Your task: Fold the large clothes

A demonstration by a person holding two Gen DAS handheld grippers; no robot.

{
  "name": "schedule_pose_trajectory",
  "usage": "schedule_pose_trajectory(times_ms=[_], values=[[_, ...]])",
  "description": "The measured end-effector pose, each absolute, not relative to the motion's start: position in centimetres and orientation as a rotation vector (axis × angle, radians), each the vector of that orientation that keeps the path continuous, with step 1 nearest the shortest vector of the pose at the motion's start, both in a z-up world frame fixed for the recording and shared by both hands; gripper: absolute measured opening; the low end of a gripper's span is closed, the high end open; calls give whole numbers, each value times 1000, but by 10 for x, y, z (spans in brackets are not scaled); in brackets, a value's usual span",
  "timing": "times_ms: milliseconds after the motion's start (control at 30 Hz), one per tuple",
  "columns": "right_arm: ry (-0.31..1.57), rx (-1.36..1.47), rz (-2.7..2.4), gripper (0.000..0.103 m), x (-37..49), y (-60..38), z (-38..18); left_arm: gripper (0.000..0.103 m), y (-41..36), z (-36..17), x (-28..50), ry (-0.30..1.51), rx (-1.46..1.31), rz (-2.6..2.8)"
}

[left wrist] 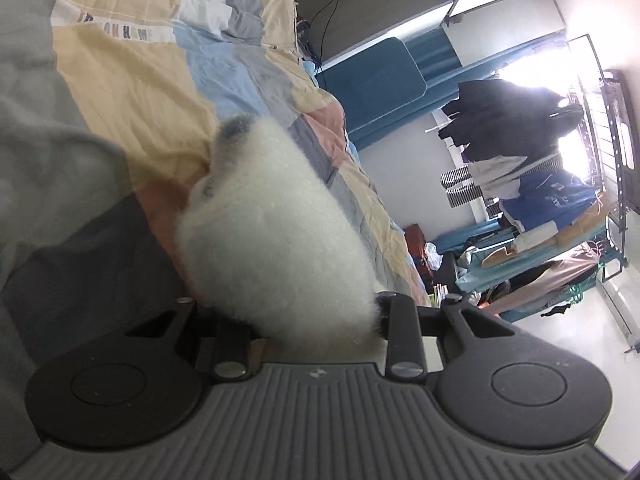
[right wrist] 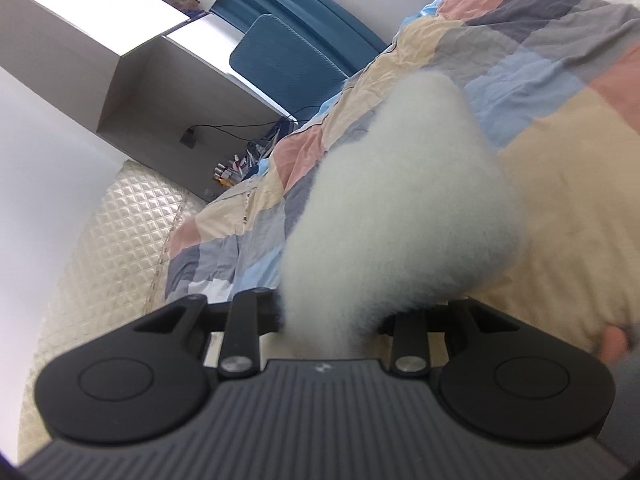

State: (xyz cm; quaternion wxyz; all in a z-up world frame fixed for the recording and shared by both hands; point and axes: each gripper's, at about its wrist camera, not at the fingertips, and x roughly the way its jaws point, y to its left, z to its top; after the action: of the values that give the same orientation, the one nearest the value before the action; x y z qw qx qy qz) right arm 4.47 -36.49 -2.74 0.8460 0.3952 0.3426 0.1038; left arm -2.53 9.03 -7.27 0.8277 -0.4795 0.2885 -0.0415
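Note:
A white fluffy fleece garment (left wrist: pixel 272 240) fills the middle of the left wrist view, with a grey-trimmed end (left wrist: pixel 234 128) pointing away. My left gripper (left wrist: pixel 316 320) is shut on it; the fleece hides the fingertips. In the right wrist view the same white fleece (right wrist: pixel 400 208) bulges out from between the fingers. My right gripper (right wrist: pixel 332 320) is shut on it, fingertips hidden too. Both hold the garment above a bed with a patchwork quilt (left wrist: pixel 132 80), which also shows in the right wrist view (right wrist: pixel 540 60).
A blue chair (left wrist: pixel 372 80) and a rack of hanging clothes (left wrist: pixel 520 160) stand beyond the bed. A desk with cables and shelves (right wrist: pixel 160 60) and a quilted cream headboard (right wrist: pixel 112 240) are to the left in the right wrist view.

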Motion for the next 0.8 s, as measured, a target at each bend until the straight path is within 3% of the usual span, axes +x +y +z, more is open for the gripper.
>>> schedule_pose_trajectory(times_ms=[167,333,500,533,800], values=[[792,846,214,36,48,-368,-33,40,96,-76,-15,655,-1057,-95],[829,853,235,41,70,-367,-20,58,100,-61,12,653,-1050,-134],[857,877,258,53,103,-362,-9,61,108,-51,48,648,-1059,-139],[868,883,268,60,112,-361,-9,61,109,-51,56,647,-1060,-139],[930,928,246,65,181,-360,-33,61,109,-60,132,662,-995,-127]])
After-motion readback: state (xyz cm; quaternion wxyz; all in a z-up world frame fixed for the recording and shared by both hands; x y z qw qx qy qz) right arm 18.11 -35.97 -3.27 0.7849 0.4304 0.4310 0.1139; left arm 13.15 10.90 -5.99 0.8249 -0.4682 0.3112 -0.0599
